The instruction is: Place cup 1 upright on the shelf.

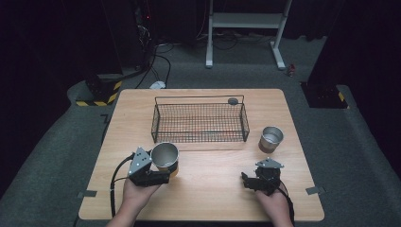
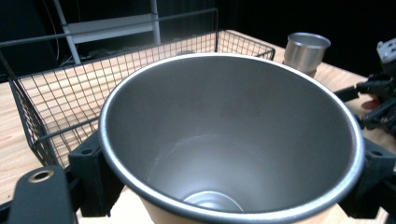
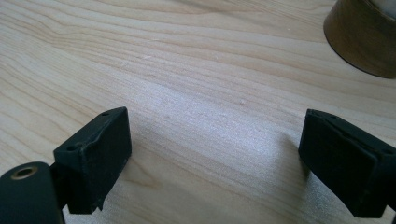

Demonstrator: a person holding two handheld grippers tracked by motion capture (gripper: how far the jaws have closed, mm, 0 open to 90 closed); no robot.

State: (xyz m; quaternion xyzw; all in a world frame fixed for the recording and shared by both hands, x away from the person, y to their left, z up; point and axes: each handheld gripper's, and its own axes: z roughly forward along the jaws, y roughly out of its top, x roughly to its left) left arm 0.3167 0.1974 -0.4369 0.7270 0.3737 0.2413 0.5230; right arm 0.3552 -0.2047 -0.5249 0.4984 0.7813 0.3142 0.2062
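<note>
At the left of the high view, the left gripper [image 1: 163, 171] is held in the person's left hand [image 1: 137, 193], which comes in from the bottom edge. Its jaws are clamped on a large metal cup [image 1: 165, 158], one on each side of the wall. The cup is kept upright, with its mouth open to the top, just in front of the near wall of the wire basket [image 1: 199, 122]. Whether its base touches the wooden table [image 1: 208, 189] cannot be told. In the left gripper view the large metal cup [image 2: 231, 140] is seen from above, its grey inside bare, with the wire basket [image 2: 70, 98] just behind it.

The wire basket is set in the middle of the table toward the far edge, and a small dark round thing [image 1: 232, 100] is seen at its far right corner.

To the right of the basket, near it, a small metal cup [image 1: 271, 139] stands upright on the table, well apart from the large one.

At the right, the right gripper [image 1: 250, 182] is held low over the table in the person's right hand [image 1: 272, 204]. In the right gripper view its jaws stand wide apart over bare wood [image 3: 201, 93], with nothing between them, and a brown rounded base [image 3: 362, 37] is seen at the upper right corner.
</note>
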